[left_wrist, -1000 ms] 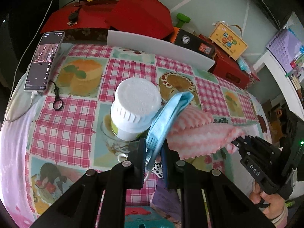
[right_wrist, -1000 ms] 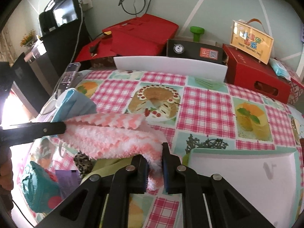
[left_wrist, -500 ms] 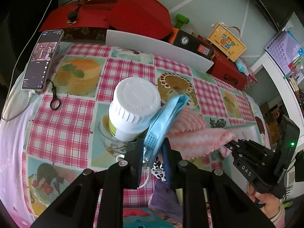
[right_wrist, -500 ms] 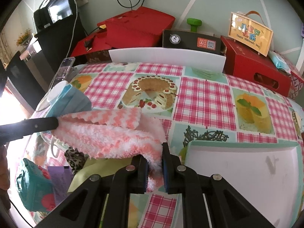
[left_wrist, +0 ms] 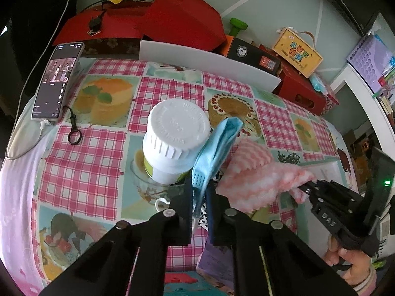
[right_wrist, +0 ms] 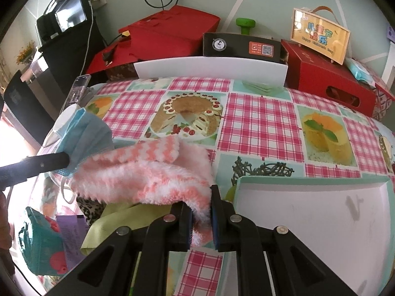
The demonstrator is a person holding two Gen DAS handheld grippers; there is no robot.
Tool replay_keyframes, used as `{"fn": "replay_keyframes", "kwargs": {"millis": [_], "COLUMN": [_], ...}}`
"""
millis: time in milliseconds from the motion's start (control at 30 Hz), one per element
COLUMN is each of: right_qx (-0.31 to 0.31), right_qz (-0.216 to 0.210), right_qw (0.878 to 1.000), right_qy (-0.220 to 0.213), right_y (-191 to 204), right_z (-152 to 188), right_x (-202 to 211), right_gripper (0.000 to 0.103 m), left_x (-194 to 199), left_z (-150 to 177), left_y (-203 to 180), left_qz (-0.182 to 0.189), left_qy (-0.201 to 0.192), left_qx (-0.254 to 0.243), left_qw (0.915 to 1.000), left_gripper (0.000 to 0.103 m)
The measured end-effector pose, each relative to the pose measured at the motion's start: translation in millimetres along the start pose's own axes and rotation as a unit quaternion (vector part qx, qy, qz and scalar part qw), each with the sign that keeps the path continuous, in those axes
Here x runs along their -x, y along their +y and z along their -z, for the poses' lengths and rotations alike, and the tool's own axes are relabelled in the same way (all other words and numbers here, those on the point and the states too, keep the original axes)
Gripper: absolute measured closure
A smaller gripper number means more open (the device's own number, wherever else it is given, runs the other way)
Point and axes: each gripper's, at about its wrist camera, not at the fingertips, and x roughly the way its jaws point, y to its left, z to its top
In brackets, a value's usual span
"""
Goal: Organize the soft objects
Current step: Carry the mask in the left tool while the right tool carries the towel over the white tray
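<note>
Nearest, left gripper [left_wrist: 199,198] clamped tight on the lower end of a light blue face mask [left_wrist: 214,145], holding it up off the tablecloth [left_wrist: 81,170] with its free end rising toward the far side. Likewise right gripper [right_wrist: 201,213] pinched on one end of a fluffy pink-and-white striped cloth [right_wrist: 145,172], lifted and stretching leftward, almost touching the mask. Below the cloth, lying on the table: a yellow-green fabric [right_wrist: 108,224], a leopard-print piece [right_wrist: 90,207], a purple packet [right_wrist: 71,236] and a teal pouch [right_wrist: 40,249] at the near left. Just right of the right gripper, an empty white tray [right_wrist: 321,212] with a teal rim. Slightly farther, beside the mask, a white-capped jar [left_wrist: 176,140] standing upright. At the far left edge, a phone [left_wrist: 58,86] with its screen lit. Along the far edge, a white board [right_wrist: 209,70]; behind it, red boxes [right_wrist: 170,32], a black box [right_wrist: 242,45] and a yellow gift box [right_wrist: 321,39].
</note>
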Motion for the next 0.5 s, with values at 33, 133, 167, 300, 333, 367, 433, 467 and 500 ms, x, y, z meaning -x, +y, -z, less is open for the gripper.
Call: {"fn": "replay_keyframes", "kwargs": {"millis": [33,133,167,300,333,367,433,467,500], "right_qx": [0.003,0.009,0.009,0.010,0.011,0.010,0.010,0.010,0.011], "right_qz": [-0.003,-0.011,-0.014,-0.027,-0.028,-0.029,-0.037,-0.038,-0.038], "right_qw": [1.000,0.999,0.999,0.996,0.995,0.995,0.992,0.992,0.991], "right_qy": [-0.009,-0.038,-0.046,-0.084,-0.091,-0.098,-0.117,-0.123,-0.130], "right_y": [2,8,9,16,18,19,22,23,24], "right_z": [-1,-9,-11,-22,-24,-27,-31,-32,-33], "right_x": [5,21,26,48,52,58,72,77,84], "right_gripper": [0.090,0.090,0.090,0.090,0.090,0.090,0.090,0.090,0.090], "left_x": [1,8,12,29,34,40,53,58,65], "left_z": [1,1,1,1,1,1,1,1,1], "left_y": [0,-4,-6,-14,-15,-17,-20,-21,-23], "left_qz": [0.000,-0.002,-0.003,-0.013,-0.016,-0.021,-0.027,-0.031,-0.035], "left_qy": [-0.003,-0.018,-0.025,-0.052,-0.058,-0.066,-0.082,-0.087,-0.094], "left_qx": [0.001,0.001,-0.001,-0.008,-0.009,-0.008,-0.007,-0.007,-0.007], "left_qw": [1.0000,0.9998,0.9997,0.9985,0.9981,0.9976,0.9963,0.9957,0.9950], "left_gripper": [0.096,0.096,0.096,0.097,0.097,0.097,0.097,0.097,0.097]}}
